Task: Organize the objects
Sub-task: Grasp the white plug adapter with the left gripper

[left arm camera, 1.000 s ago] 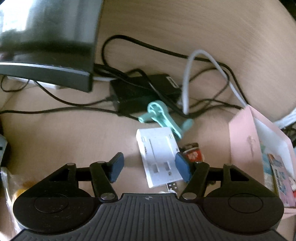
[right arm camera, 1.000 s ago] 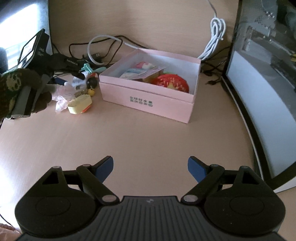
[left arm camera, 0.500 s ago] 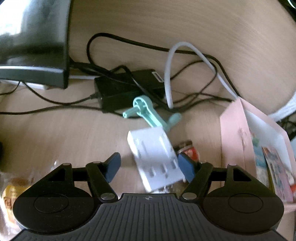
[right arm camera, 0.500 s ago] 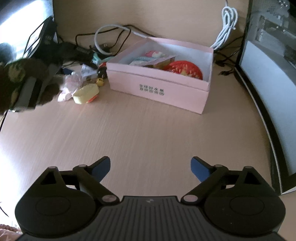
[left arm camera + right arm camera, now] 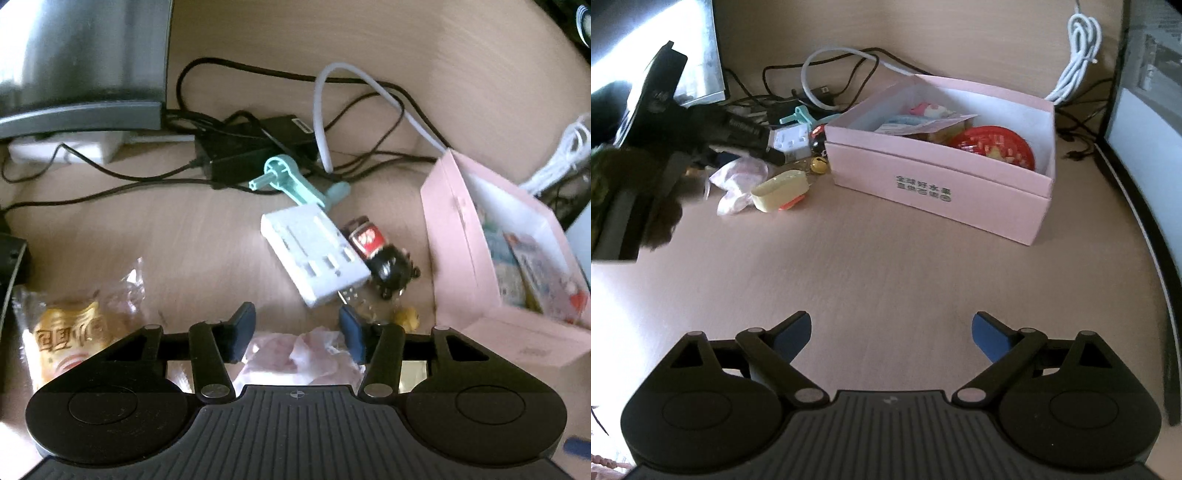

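Note:
My left gripper [image 5: 297, 334] is open and hovers over a crumpled pink wrapper [image 5: 303, 356] that lies between its fingers. Just ahead lie a white plastic adapter [image 5: 314, 254], a teal plastic crank [image 5: 291, 181], a small red-and-black toy [image 5: 384, 254] and a yellow bell [image 5: 406, 317]. The open pink box [image 5: 938, 177] holds a red round lid [image 5: 993, 146] and packets. My right gripper [image 5: 890, 338] is open and empty over bare desk, well in front of the box. The left gripper also shows in the right wrist view [image 5: 738, 144].
A wrapped yellow snack [image 5: 70, 332] lies left of the left gripper. A yellow-and-orange case [image 5: 781, 188] sits by the wrapper. Black cables and a power brick [image 5: 251, 151] crowd the back. Monitors stand at the left [image 5: 81, 59] and right [image 5: 1145, 96].
My left gripper has pulled back and to the left from the white adapter and now stands over the pink wrapper. My right gripper has moved back a little from the box.

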The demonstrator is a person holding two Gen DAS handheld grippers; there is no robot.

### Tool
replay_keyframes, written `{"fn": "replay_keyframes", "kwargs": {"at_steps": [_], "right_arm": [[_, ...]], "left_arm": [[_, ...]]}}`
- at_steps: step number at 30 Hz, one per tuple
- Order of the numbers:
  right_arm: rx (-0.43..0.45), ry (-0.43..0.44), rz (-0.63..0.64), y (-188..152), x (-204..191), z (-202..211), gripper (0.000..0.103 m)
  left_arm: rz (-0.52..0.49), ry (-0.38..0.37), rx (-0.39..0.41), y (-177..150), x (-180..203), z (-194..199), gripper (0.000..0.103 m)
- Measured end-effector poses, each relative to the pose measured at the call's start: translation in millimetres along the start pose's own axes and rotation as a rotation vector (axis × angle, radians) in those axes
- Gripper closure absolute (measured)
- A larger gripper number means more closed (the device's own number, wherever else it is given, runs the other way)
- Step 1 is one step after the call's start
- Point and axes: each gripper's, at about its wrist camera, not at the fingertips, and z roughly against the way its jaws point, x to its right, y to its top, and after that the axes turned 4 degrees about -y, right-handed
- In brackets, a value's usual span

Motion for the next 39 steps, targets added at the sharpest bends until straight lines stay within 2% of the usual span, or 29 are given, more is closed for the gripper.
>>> {"fn": "replay_keyframes", "kwargs": {"at_steps": [3, 7, 11, 14, 15, 22, 24, 26, 27, 29, 32, 34, 35, 37, 39], "right_arm": [[-0.007, 0.009, 0.018, 5.1, -6.9, -5.3, 0.009], [0.007, 0.022, 0.057, 8.4, -16.3, -3.0, 0.009], [0.000, 0.020, 0.083, 5.4, -20.1, -0.8, 0.009], [-0.012, 0.010, 0.076, 2.0, -16.3, 0.3, 0.009], [-0.016, 0.006, 0.069, 1.5, -13.9, 0.5, 0.009], [-0.031, -0.020, 0.029, -1.1, 0.0, 1.3, 0.009], [-0.037, -0.024, 0.026, -3.4, 1.0, 1.9, 0.009], [-0.042, -0.028, 0.029, -5.7, 1.1, 1.9, 0.009], [-0.043, -0.030, 0.031, -7.2, 0.6, 2.5, 0.009], [-0.044, -0.032, 0.031, -9.6, 1.1, 3.9, 0.009], [-0.047, -0.035, 0.019, -8.9, 2.4, 2.5, 0.009], [-0.046, -0.035, 0.015, -8.1, 2.5, 1.5, 0.009], [-0.044, -0.033, 0.017, -7.3, 1.9, 1.6, 0.009], [-0.033, -0.027, 0.026, -5.3, -0.6, 1.9, 0.009], [-0.016, -0.019, 0.037, -1.1, -4.5, 2.9, 0.009]], "left_arm": [[0.039, 0.004, 0.003, 3.2, -3.3, 1.4, 0.049], [0.139, -0.018, 0.067, 19.9, -8.0, 5.7, 0.049], [0.199, -0.003, 0.041, 39.5, -1.0, -9.8, 0.049], [0.163, 0.067, -0.007, 45.9, 11.4, -27.2, 0.048], [0.155, 0.090, -0.009, 46.7, 14.8, -31.7, 0.043], [0.157, 0.123, -0.001, 59.0, 20.2, -52.6, 0.037], [0.158, 0.128, -0.005, 63.1, 17.4, -58.8, 0.024], [0.164, 0.137, -0.008, 64.7, 13.9, -63.7, 0.016], [0.157, 0.139, -0.005, 64.3, 13.6, -64.1, 0.016], [0.130, 0.140, -0.007, 59.4, 14.9, -62.3, 0.020], [0.013, 0.168, -0.013, 43.8, 23.6, -56.1, 0.026], [-0.051, 0.177, -0.006, 31.2, 26.9, -48.8, 0.034], [-0.075, 0.177, -0.001, 25.3, 27.2, -43.8, 0.044], [-0.075, 0.142, 0.000, 15.0, 21.3, -31.3, 0.050], [-0.042, 0.082, -0.001, 9.0, 11.4, -18.7, 0.050]]}}
